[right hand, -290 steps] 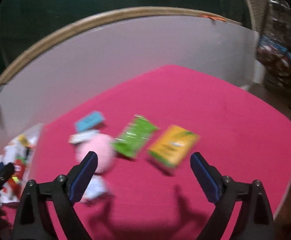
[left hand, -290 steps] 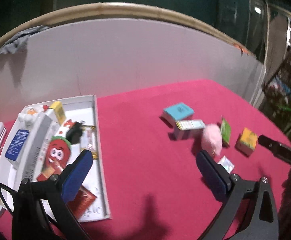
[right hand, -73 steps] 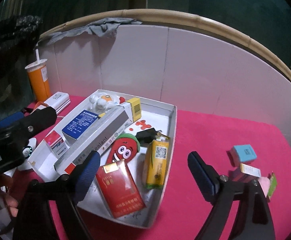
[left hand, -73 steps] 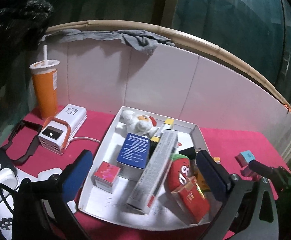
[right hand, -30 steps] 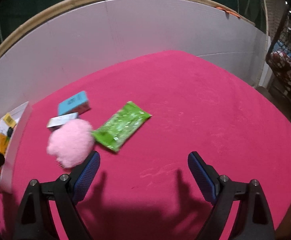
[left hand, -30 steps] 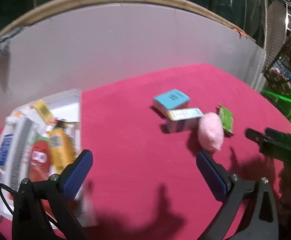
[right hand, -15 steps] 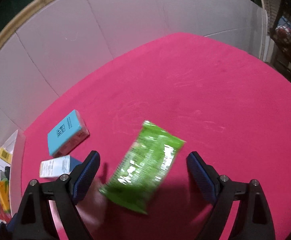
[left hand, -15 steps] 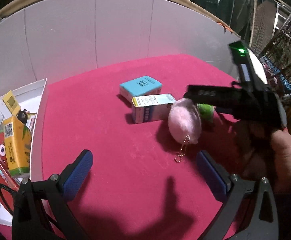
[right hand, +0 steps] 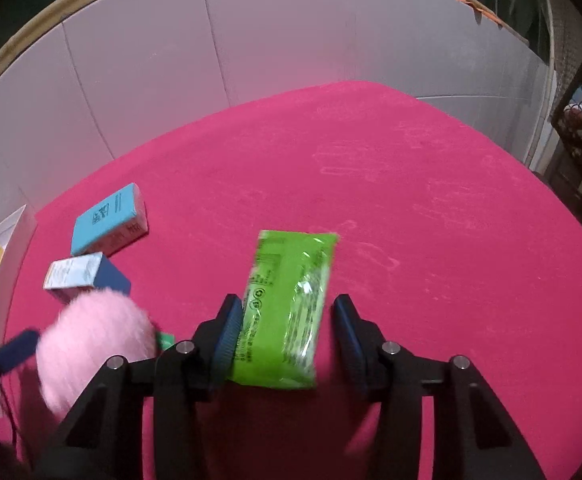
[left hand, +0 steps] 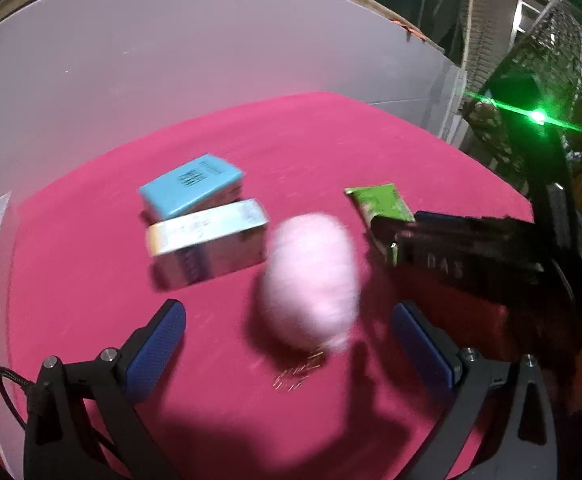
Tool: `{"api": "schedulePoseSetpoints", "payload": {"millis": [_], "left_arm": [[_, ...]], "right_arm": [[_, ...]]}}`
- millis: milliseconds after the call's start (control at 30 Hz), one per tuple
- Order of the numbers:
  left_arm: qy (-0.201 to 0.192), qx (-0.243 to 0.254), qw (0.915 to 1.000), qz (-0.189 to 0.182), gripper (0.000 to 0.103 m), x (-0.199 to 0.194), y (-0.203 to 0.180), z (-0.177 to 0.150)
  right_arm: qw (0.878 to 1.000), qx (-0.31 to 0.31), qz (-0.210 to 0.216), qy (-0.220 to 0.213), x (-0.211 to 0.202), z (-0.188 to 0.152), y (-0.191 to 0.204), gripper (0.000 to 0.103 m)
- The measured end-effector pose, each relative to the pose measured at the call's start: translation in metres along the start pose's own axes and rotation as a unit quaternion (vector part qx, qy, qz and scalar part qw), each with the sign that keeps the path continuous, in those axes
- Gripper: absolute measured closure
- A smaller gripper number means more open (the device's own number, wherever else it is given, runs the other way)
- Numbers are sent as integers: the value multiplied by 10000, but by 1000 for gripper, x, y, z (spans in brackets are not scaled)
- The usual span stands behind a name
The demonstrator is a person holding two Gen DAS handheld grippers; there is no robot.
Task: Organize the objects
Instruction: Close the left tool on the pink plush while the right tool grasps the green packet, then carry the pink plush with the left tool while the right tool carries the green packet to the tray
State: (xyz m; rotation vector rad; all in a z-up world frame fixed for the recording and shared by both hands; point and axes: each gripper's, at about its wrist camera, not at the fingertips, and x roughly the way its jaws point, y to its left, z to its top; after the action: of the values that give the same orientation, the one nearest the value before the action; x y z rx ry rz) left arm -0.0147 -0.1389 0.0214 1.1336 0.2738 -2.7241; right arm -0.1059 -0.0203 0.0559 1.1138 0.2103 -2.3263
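The green packet [right hand: 287, 312] lay low in the frame between the right gripper's [right hand: 287, 334] closing jaws, only the left pad touching. Being slick, it risked slipping out. The left gripper [left hand: 291, 344] stood wide before the pink pompom [left hand: 311, 280].

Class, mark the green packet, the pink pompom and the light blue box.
green packet [right hand: 287, 308], right wrist view, middle of wrapper
pink pompom [left hand: 311, 280], left wrist view, fluffy centre
light blue box [right hand: 105, 218], right wrist view, top face

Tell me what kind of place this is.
Probably a makeshift tabletop sorting setup: a table under pink cloth, screened by white panels, with small boxes, a green packet and a pink pompom.
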Motion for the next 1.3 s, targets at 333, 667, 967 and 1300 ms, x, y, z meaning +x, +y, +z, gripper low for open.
{"api": "schedulePoseSetpoints", "payload": {"millis": [333,667,967,1300], "left_arm": [[250,-328,9991,107,44,22,3,9],[187,-329,9991,178,53,24,5,10],[-456,-310,9968,584,54,0,1,2],[-1707,-152,9788,1117,53,-51,-5,-17]], "right_arm": [[9999,-145,25,-20,2,3,0,45],[9998,-159,-82,-32,-5,-1,-2,57],[9999,72,46,-129,-16,-3,-17,63],[9920,232,8,-1239,-72,-20,-28,63]]}}
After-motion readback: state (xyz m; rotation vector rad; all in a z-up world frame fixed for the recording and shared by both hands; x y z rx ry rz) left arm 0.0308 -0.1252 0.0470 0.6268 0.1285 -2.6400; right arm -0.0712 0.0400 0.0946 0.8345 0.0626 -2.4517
